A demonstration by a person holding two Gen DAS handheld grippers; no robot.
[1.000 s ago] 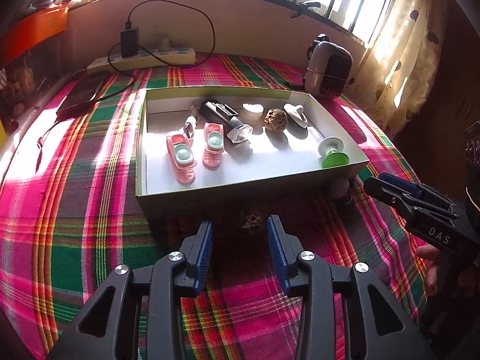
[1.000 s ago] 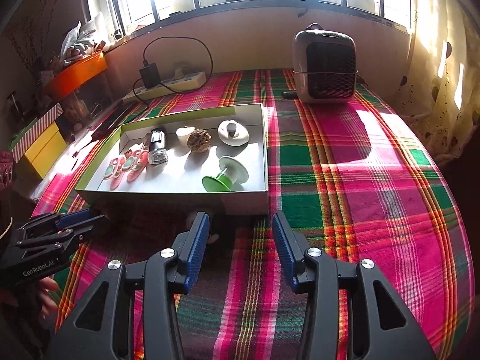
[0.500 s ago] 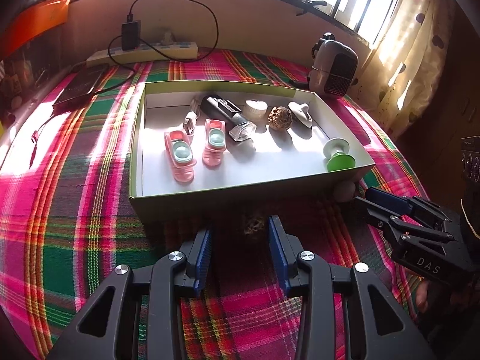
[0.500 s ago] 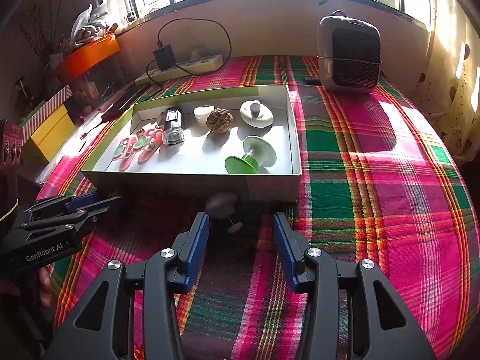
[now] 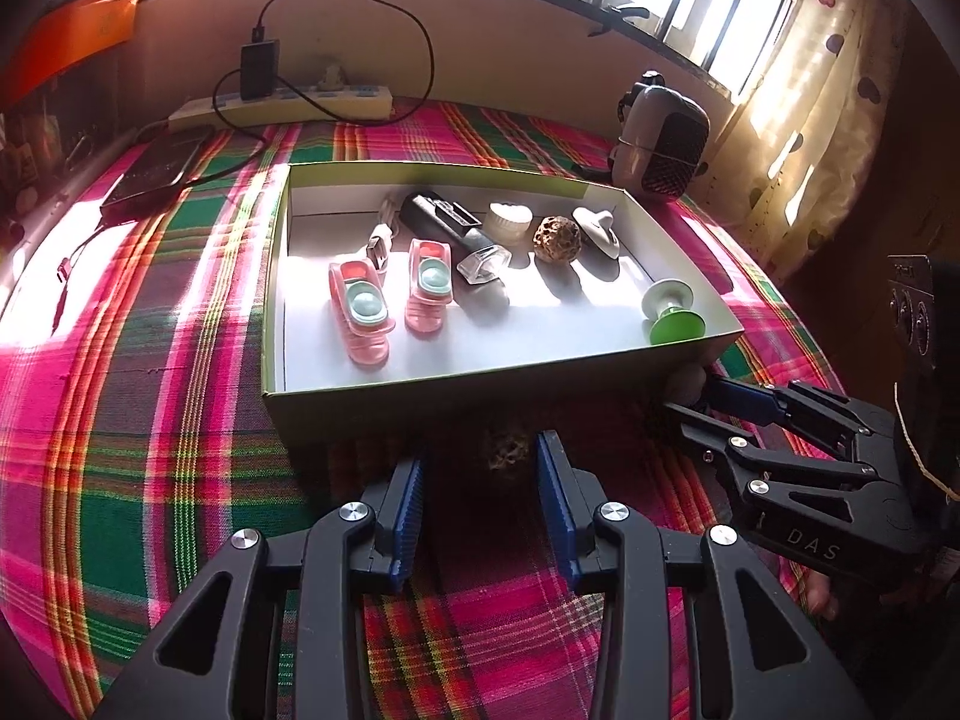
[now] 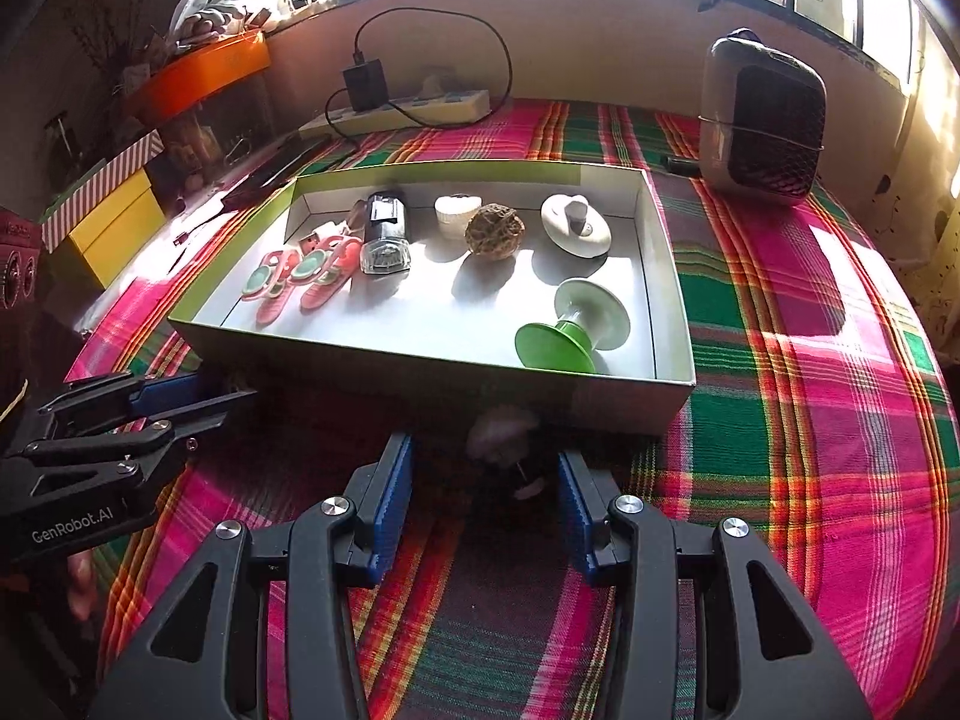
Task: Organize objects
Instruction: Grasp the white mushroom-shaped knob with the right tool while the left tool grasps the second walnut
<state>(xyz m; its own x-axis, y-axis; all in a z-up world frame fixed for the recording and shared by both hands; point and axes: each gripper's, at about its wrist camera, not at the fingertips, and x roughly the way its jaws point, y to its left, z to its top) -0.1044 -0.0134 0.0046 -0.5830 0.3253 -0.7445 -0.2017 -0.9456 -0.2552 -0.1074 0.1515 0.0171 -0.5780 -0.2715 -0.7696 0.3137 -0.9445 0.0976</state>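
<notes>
A: The shallow green-rimmed cardboard box point(image 6: 672, 276) sits mid-cloth on the pink-and-green plaid blanket point(image 6: 810, 408). What remains outside it?

B: Two things in its near wall's shadow: a pale round-headed knob with a thin stem point(image 6: 504, 429) at twelve o'clock of the right gripper point(image 6: 486, 504), and a small brown pitted ball point(image 5: 507, 450) ahead of the left gripper point(image 5: 480, 492).

A: The jaws?

B: Both stand apart, empty.

A: Handling?

B: Probably light and hard; the ball may roll, so pinch across its middle. The knob's head looks safer than the stem.

A: Room?

B: The wall crowds twelve o'clock. Bare box floor lies at the front.
</notes>
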